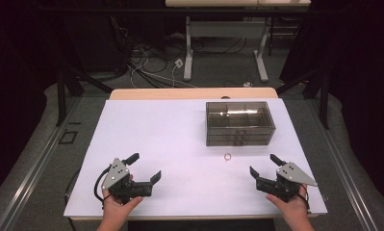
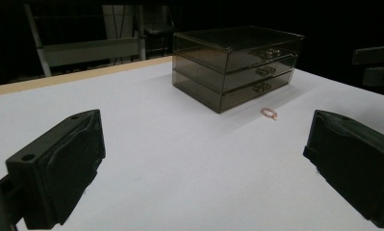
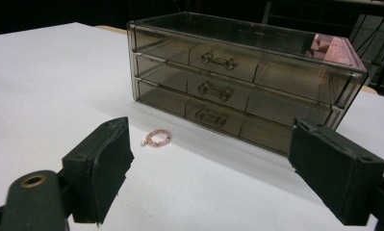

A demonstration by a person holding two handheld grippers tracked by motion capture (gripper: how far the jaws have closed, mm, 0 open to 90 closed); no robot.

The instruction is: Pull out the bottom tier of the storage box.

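Left tongs [image 1: 145, 168]: jaws wide apart, holding nothing, above the desk's near left corner.
Right tongs [image 1: 262, 164]: jaws wide apart, empty, near the desk's near right corner.
Bead ring [image 1: 227, 156]: on the desk, just before the drawer box [image 1: 239, 123].
Desk [image 1: 165, 144]: white top.
Room: dark, cables on the floor.
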